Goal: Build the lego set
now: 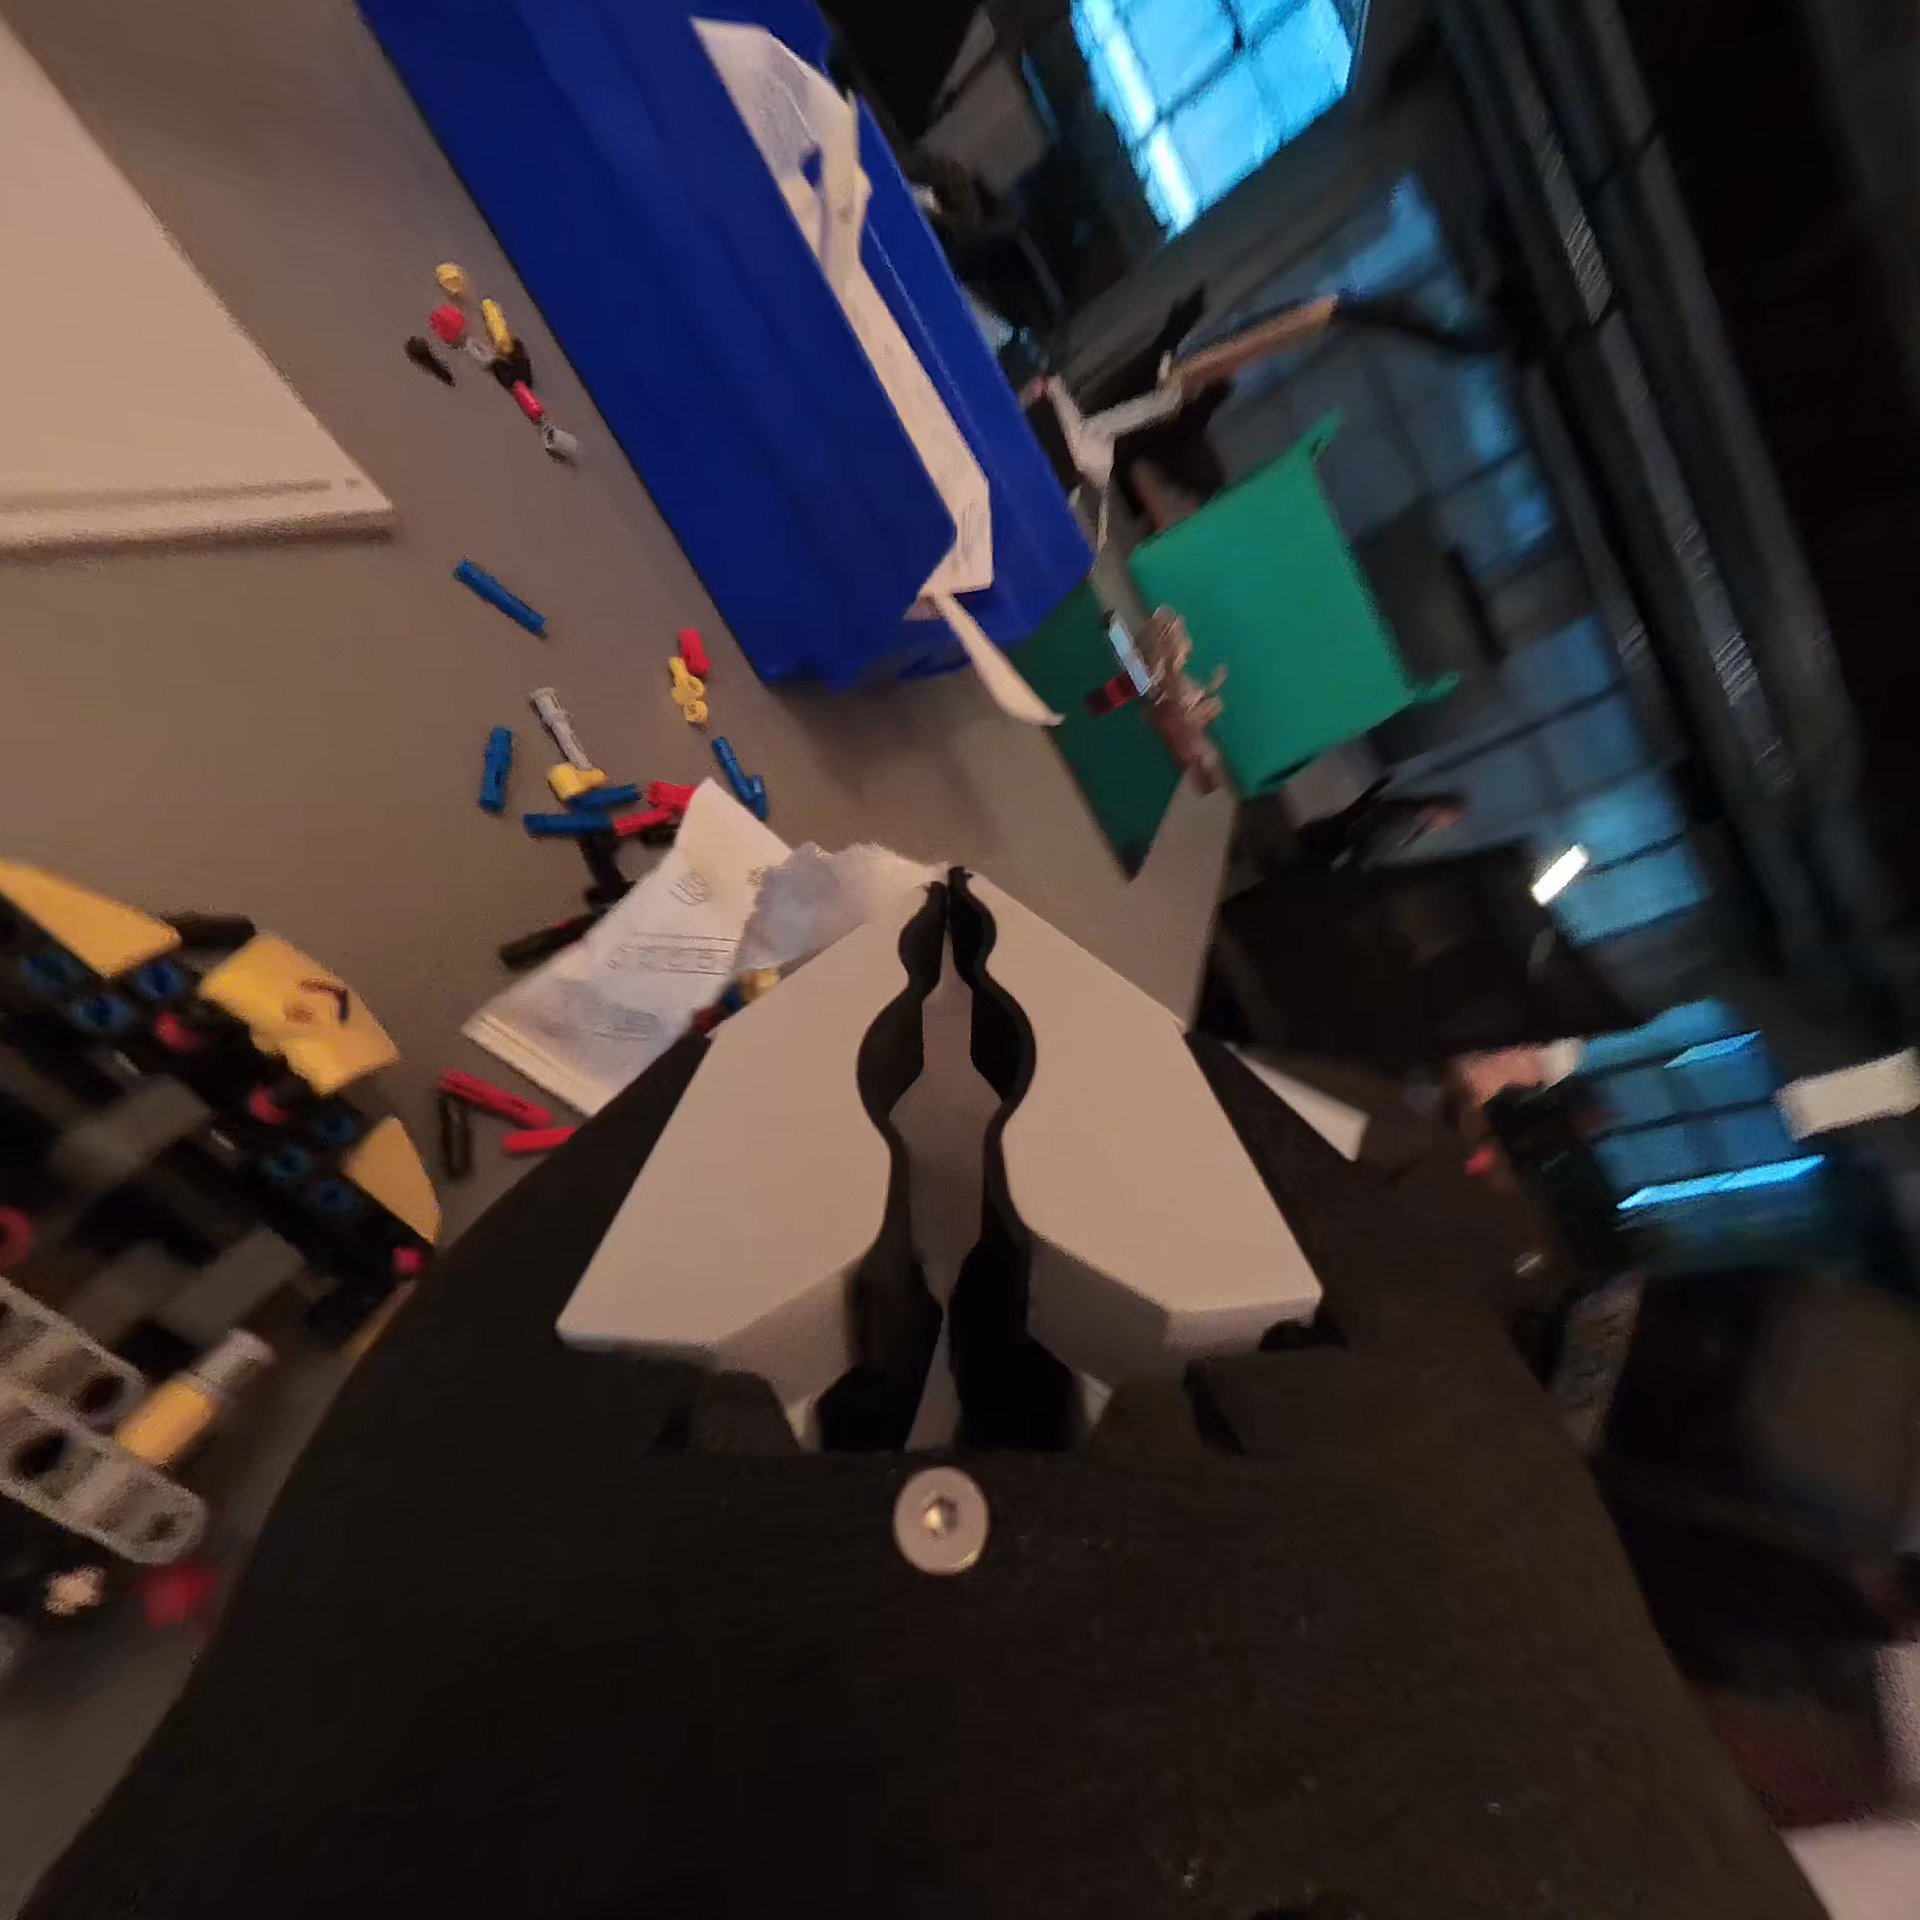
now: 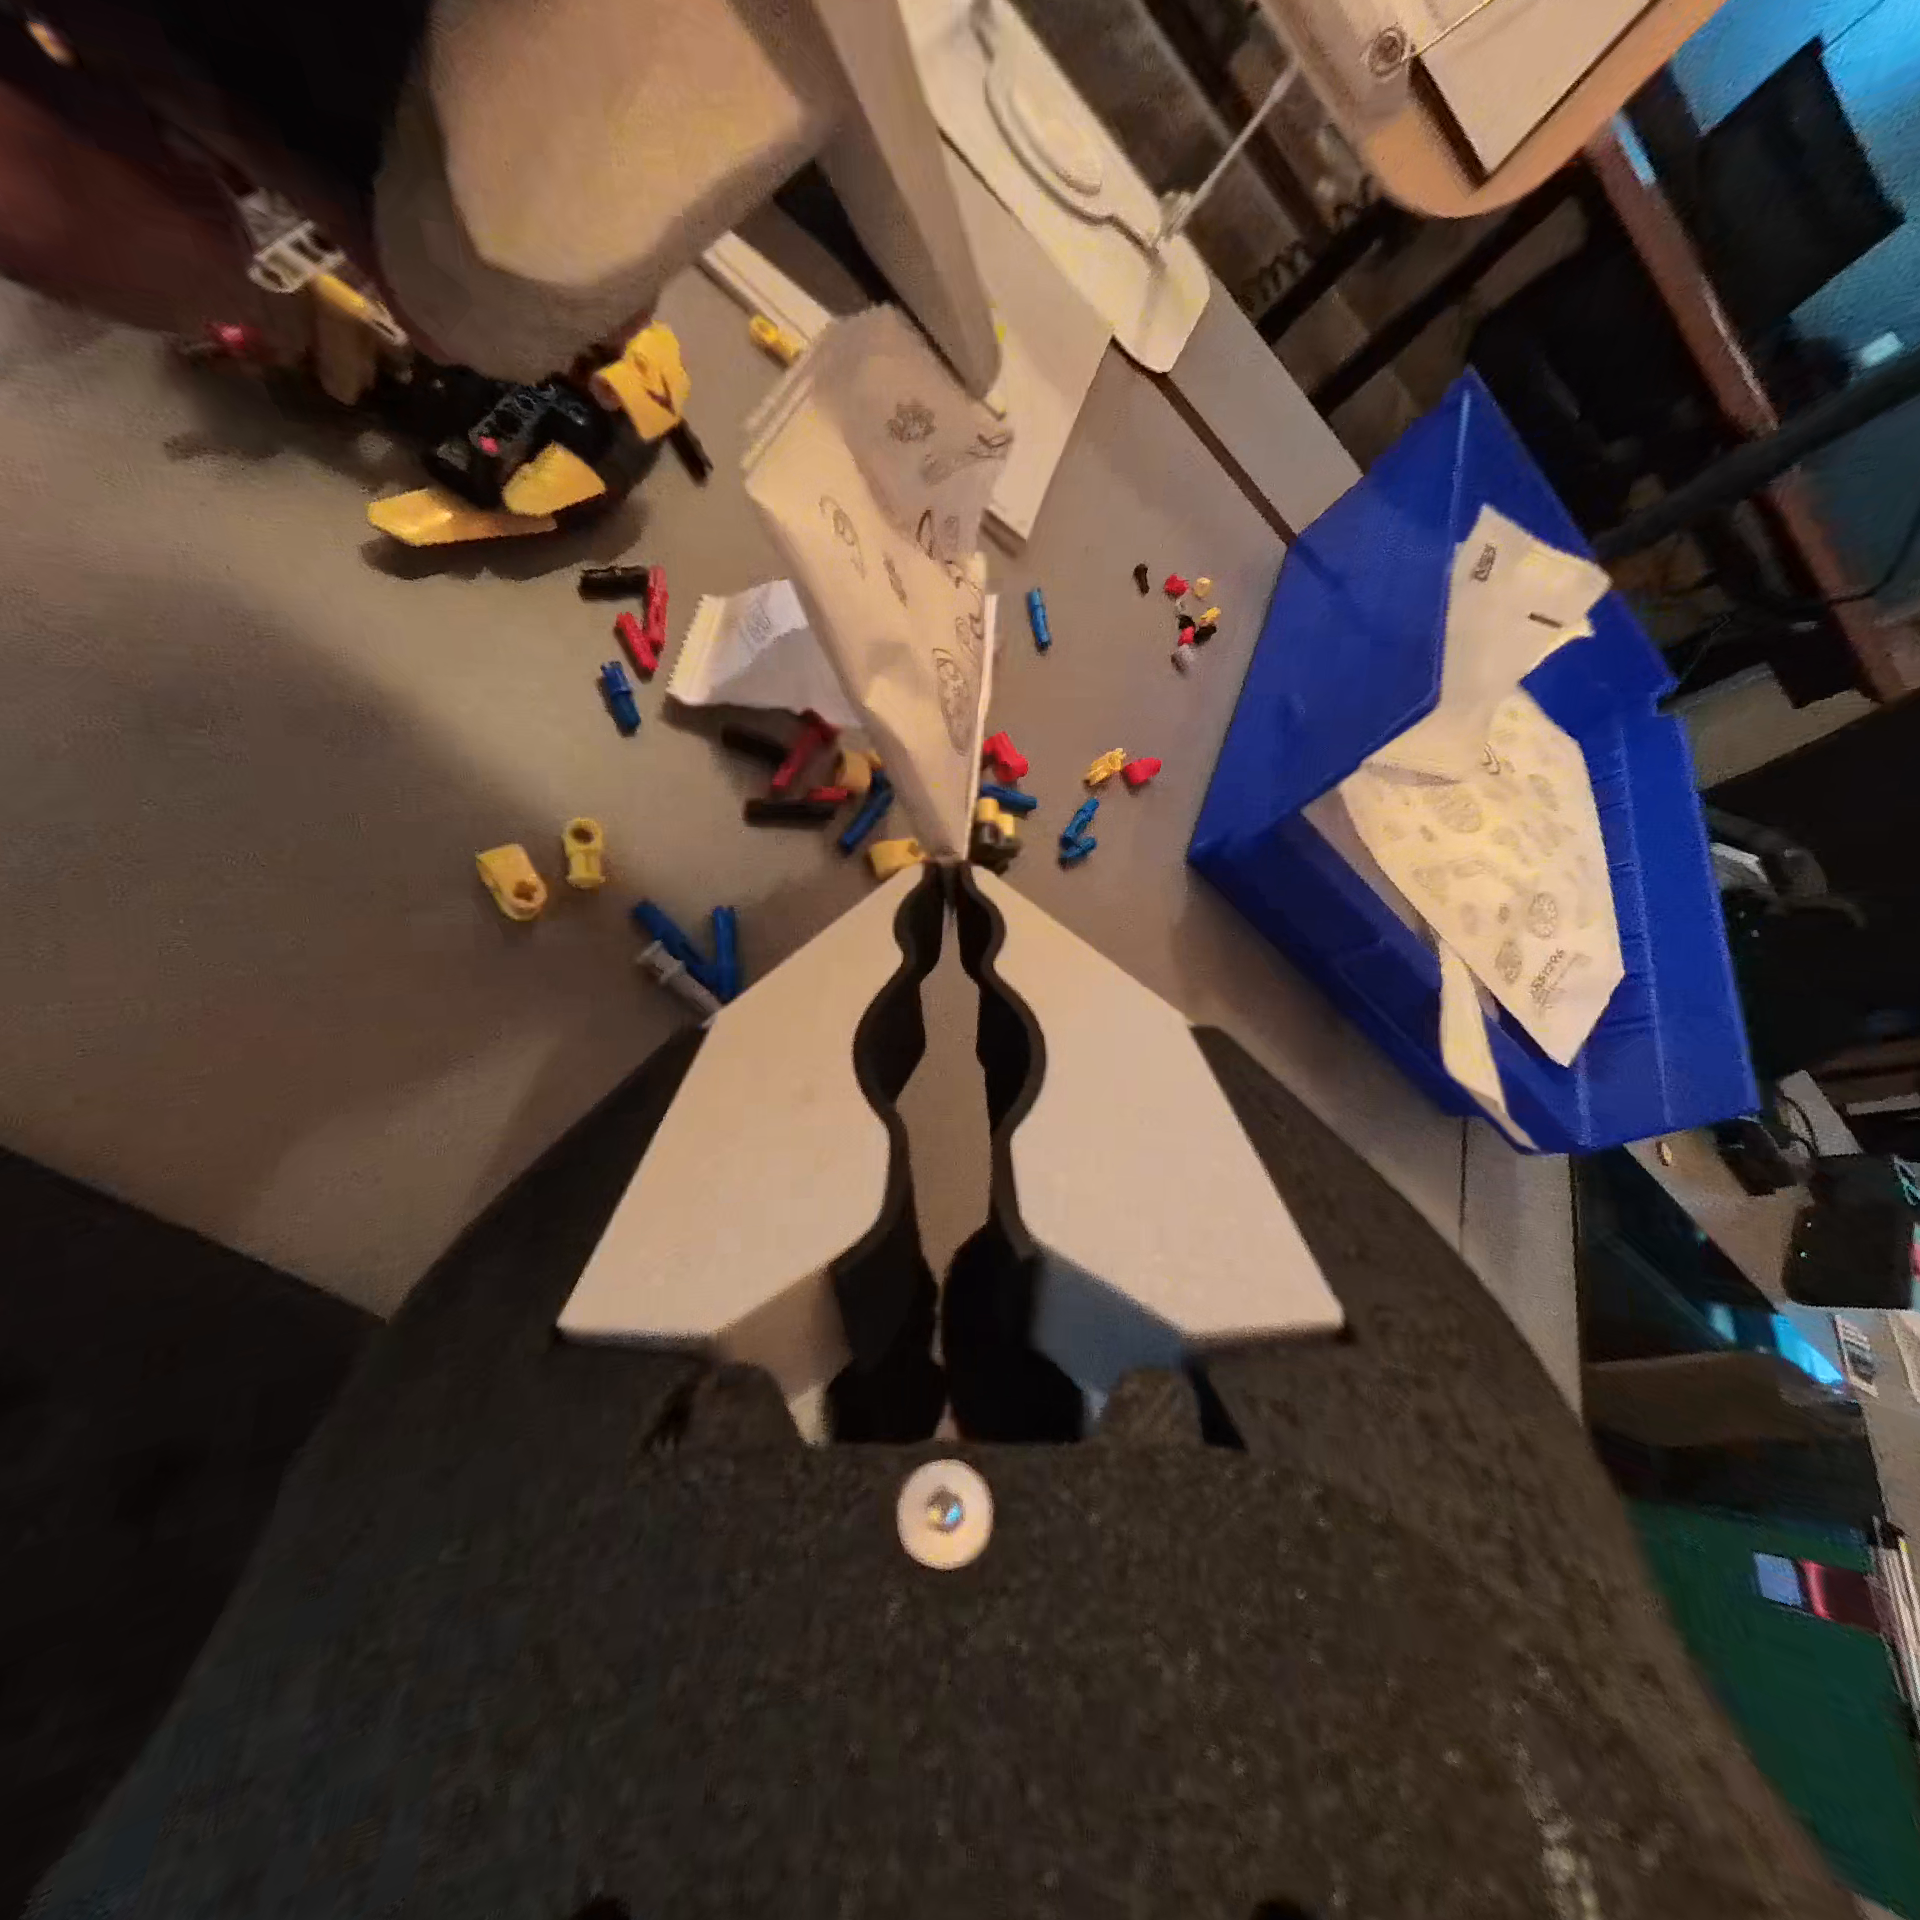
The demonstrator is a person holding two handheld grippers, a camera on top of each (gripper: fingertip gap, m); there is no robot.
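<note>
The build looks partly done: a black-and-yellow model (image 2: 530, 457) stands assembled on the grey surface (image 2: 260, 727), while many loose pins and connectors (image 2: 831, 790) still lie scattered near the middle. The right hand-held gripper (image 2: 948, 868) is clamped on a corner of a printed paper bag (image 2: 894, 582) lifted over the pieces; the left hand-held gripper (image 1: 948, 883) is closed on nothing. A blue bin (image 2: 1475, 790) stands beside the far edge, leaving open room between it and the model.
</note>
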